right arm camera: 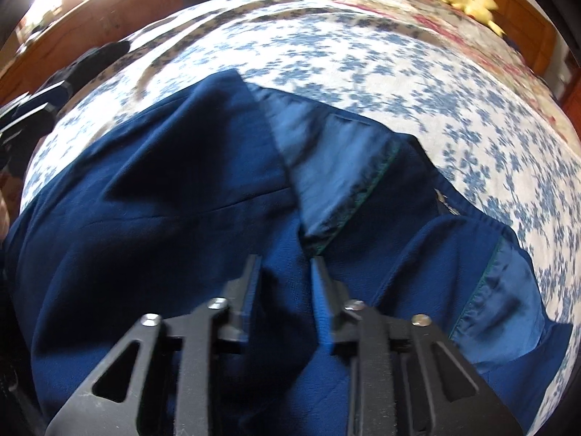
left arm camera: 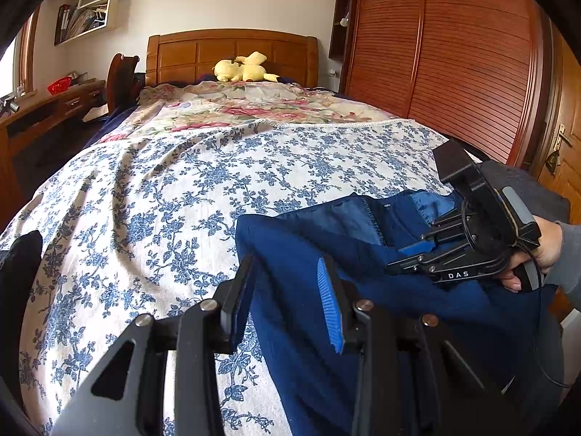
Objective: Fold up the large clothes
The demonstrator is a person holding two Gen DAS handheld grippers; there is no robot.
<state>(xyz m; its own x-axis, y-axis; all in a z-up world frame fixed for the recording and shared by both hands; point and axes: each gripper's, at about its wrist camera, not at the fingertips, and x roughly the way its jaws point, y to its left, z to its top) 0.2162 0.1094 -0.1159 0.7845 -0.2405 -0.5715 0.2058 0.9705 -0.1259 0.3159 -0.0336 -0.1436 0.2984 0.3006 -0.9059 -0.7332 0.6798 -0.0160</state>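
Note:
A dark blue garment [left arm camera: 319, 250] with a lighter satin lining [right arm camera: 337, 167] lies bunched on the blue-flowered sheet [left arm camera: 163, 189] at the bed's near right. My left gripper [left arm camera: 287, 272] is open, its jaws standing over the garment's left edge with nothing between them. My right gripper [right arm camera: 285, 272] is open above the garment's middle, jaws apart over the dark cloth. It also shows in the left wrist view [left arm camera: 406, 254], held by a hand at the right, low over the garment.
A yellow plush toy [left arm camera: 243, 67] lies by the wooden headboard [left arm camera: 232, 51]. A wooden wardrobe [left arm camera: 454, 54] stands right of the bed, a desk [left arm camera: 47, 105] left. A dark item [left arm camera: 18, 272] lies at the bed's near left edge.

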